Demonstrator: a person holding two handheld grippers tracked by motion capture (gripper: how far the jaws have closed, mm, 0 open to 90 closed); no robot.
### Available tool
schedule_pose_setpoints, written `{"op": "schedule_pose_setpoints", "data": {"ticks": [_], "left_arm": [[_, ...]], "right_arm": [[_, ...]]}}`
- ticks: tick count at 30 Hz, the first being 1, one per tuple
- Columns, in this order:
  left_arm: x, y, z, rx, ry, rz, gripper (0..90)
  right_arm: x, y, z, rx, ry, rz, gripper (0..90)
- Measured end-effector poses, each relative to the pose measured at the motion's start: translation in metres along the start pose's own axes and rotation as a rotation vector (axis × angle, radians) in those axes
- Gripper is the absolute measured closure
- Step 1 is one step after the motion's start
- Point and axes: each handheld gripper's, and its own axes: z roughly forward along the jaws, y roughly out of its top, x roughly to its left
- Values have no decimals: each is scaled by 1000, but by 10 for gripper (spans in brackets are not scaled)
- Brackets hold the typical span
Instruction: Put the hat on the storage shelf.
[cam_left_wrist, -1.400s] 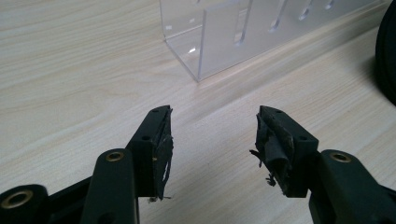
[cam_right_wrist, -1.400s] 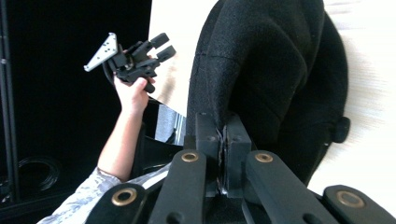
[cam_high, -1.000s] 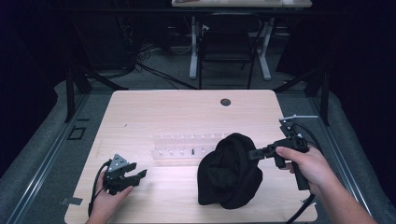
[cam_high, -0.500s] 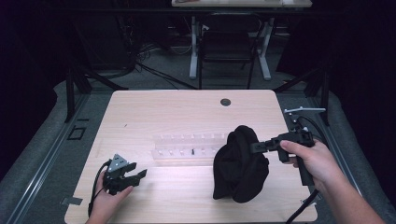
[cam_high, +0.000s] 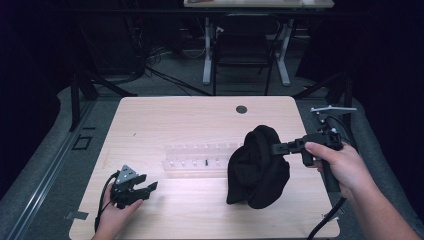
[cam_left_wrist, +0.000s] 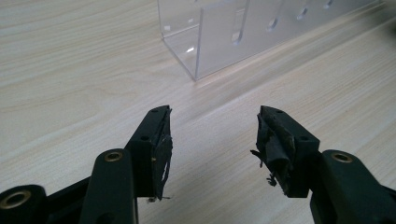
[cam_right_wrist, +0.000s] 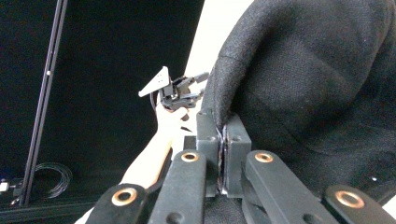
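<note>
Left hand-held gripper (cam_high: 142, 189) gapes; right hand-held gripper (cam_high: 276, 148) apparently clamped.

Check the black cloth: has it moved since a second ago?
Yes. The black cloth, clamped in the right gripper, has lifted and shifted right, away from the clear rack.

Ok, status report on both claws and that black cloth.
Right claw shut on black cloth, lifting it. Left claw open, empty, on table. Clear rack beside cloth.
</note>
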Motion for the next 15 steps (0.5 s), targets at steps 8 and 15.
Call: {"op": "schedule_pose_setpoints", "data": {"ticks": [8,15], "left_arm": [[0,0,-1,-2,3,1,453],[0,0,0,1,1,3,450]], "right_arm": [[12,7,-2,-18,4,-13,882],[19,12,-2,-21,6,-31,882]]}}
